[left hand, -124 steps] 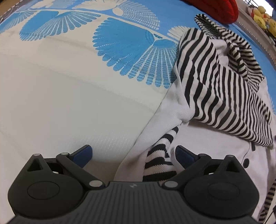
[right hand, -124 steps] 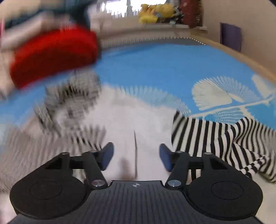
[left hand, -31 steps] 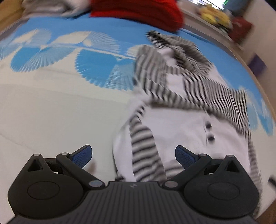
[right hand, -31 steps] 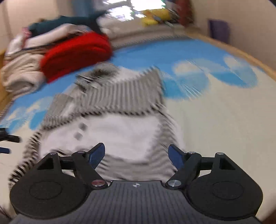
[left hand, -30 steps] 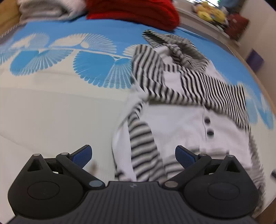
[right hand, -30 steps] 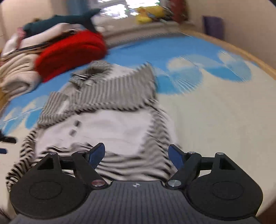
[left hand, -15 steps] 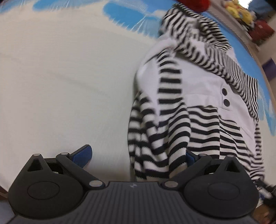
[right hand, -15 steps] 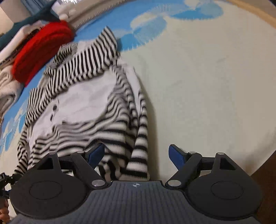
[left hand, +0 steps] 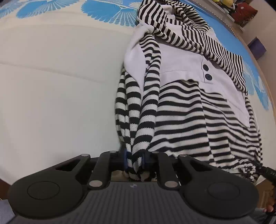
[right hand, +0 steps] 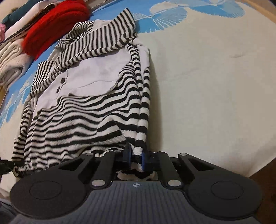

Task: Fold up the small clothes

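A small black-and-white striped top [left hand: 181, 106] with a white chest panel and two dark buttons [left hand: 207, 72] lies on the cream and blue bedspread [left hand: 51, 86]. My left gripper [left hand: 134, 158] is shut on the bunched hem and sleeve end at its near left corner. My right gripper [right hand: 136, 158] is shut on the striped hem and sleeve end of the top [right hand: 89, 106] at the near right corner. Both sleeves lie folded along the sides toward the grippers. The other gripper's tip shows at the edge of each view.
A red knitted garment [right hand: 57, 24] and a stack of cream and white folded clothes [right hand: 10, 60] lie beyond the top at the back. The bedspread [right hand: 215, 86] ends at a wooden edge [right hand: 264, 172] near my right gripper. Plush toys [left hand: 227, 5] sit on a far ledge.
Both grippers were open above the garment; they have come down to its near hem and shut on the striped fabric at the two corners.
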`<action>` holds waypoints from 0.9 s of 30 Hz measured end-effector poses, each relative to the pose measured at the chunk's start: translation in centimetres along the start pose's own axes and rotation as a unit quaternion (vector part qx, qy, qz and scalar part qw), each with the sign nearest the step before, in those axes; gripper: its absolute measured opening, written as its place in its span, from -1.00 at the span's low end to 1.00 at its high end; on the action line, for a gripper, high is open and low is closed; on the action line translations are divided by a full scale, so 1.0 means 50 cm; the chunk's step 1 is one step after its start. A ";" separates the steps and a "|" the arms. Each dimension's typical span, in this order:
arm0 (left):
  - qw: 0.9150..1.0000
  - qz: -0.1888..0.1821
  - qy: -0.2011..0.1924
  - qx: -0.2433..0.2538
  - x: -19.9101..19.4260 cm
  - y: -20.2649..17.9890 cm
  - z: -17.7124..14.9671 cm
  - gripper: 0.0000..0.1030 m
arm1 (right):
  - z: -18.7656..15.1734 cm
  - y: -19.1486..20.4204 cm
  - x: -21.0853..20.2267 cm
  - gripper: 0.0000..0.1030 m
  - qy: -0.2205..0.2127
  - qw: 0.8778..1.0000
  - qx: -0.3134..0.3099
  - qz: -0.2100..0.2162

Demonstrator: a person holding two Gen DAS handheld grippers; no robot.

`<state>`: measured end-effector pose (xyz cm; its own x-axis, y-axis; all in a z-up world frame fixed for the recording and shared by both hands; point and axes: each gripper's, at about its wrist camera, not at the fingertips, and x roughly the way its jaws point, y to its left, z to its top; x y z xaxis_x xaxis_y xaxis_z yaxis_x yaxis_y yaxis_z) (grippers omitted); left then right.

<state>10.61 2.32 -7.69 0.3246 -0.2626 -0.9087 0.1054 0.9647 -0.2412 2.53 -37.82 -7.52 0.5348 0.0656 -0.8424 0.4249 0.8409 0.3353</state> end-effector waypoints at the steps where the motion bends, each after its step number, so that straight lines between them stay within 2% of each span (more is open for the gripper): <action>1: 1.000 0.003 -0.001 0.006 -0.002 -0.001 -0.005 -0.68 | -0.007 0.000 -0.009 -0.82 -0.003 1.000 -0.007 0.001; 11: 0.999 0.005 0.001 0.040 -0.024 0.004 -0.044 -0.67 | -0.045 -0.008 -0.044 -0.83 0.001 1.000 -0.023 0.017; 12: 0.999 0.006 -0.003 0.040 -0.026 0.005 -0.041 -0.56 | -0.042 -0.009 -0.041 -0.83 0.005 1.000 -0.022 0.016; 14: 0.999 0.022 -0.018 0.041 -0.035 0.006 -0.023 -0.11 | -0.033 -0.009 -0.035 -0.70 0.013 1.000 -0.016 0.011; 15: 0.998 0.035 -0.025 0.037 -0.042 0.004 -0.008 0.36 | -0.026 -0.008 -0.040 -0.49 0.013 1.000 -0.013 0.008; 16: 0.998 0.043 -0.039 0.030 -0.055 0.005 0.008 0.71 | -0.014 -0.005 -0.048 -0.15 0.011 1.000 -0.011 0.006; 18: 0.994 0.055 -0.088 0.016 -0.096 0.013 0.047 0.92 | 0.009 0.008 -0.079 0.18 -0.006 1.000 -0.025 0.008; 19: 0.992 0.067 -0.106 0.009 -0.117 0.018 0.078 1.00 | 0.023 0.018 -0.103 0.26 -0.022 0.999 -0.038 0.010; 22: 0.986 0.090 -0.142 -0.012 -0.156 0.027 0.181 0.99 | 0.097 0.048 -0.179 0.31 -0.063 0.995 -0.076 0.013; 24: 0.978 0.121 -0.163 -0.043 -0.167 0.040 0.262 0.99 | 0.171 0.084 -0.220 0.34 -0.087 0.992 -0.094 0.018; 26: 0.972 0.144 -0.172 -0.075 -0.154 0.063 0.350 0.99 | 0.258 0.141 -0.240 0.37 -0.107 0.987 -0.114 0.028; 27: 0.972 0.151 -0.150 -0.095 -0.142 0.077 0.377 0.99 | 0.297 0.171 -0.242 0.38 -0.113 0.985 -0.124 0.032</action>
<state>26.43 7.57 4.26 0.5765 0.0676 -0.8143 -0.2038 0.9770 -0.0632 10.53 -39.39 11.83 0.7156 0.0252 -0.6981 0.2083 0.9462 0.2476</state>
